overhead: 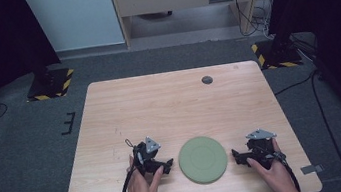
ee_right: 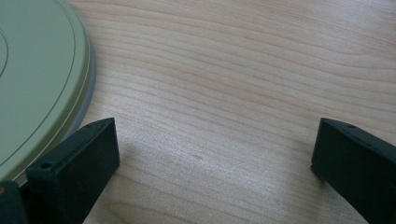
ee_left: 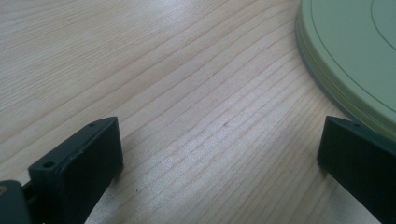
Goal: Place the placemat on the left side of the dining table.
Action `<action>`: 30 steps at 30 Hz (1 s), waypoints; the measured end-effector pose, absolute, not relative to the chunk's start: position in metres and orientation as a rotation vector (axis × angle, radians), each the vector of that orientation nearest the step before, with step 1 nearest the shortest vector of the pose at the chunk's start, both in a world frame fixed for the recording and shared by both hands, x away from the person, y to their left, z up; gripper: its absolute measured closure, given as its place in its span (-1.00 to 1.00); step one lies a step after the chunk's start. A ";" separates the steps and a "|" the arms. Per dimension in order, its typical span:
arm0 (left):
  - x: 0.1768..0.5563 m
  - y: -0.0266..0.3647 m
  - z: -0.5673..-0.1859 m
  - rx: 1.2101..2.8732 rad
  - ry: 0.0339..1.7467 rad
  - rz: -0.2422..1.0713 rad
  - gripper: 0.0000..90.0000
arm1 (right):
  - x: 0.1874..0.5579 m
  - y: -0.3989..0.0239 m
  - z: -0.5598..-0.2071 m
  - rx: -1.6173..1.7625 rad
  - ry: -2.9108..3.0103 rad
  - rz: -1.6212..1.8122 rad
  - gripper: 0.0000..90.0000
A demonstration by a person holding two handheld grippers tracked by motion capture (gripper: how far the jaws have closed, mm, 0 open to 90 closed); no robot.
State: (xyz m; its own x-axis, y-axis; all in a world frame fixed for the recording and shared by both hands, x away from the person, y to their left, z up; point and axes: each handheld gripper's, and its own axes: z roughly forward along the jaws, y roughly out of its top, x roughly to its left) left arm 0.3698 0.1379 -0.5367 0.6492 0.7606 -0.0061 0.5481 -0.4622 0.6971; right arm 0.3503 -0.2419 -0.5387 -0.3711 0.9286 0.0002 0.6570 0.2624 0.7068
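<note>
A round pale green plate [overhead: 202, 159] lies flat near the front edge of the wooden table [overhead: 175, 105]. My left gripper [overhead: 161, 167] rests low on the table just left of it, jaws wide open with bare wood between them. In the left gripper view the green plate [ee_left: 355, 56] lies at the upper right, close to the right jaw. My right gripper [overhead: 240, 158] sits just right of the plate, also open and empty. The right gripper view has the plate [ee_right: 37, 79] at its left edge, beside the left jaw.
A small dark round grommet [overhead: 207, 79] sits in the table near its far edge. Two black stands with yellow-striped bases [overhead: 51, 85] flank the table's far corners, and cables [overhead: 321, 105] trail on the grey floor at the right.
</note>
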 end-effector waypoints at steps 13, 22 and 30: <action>0.369 0.136 -0.537 2.173 1.043 0.415 -1.00 | 0.351 -0.242 -0.539 1.425 2.136 0.884 -0.99; 0.355 0.135 -0.531 2.144 0.965 0.402 -0.94 | 0.341 -0.236 -0.533 1.354 2.212 0.954 -0.90; 0.337 0.120 -0.525 2.148 0.862 0.390 -0.93 | 0.334 -0.229 -0.531 1.303 2.238 0.997 -0.89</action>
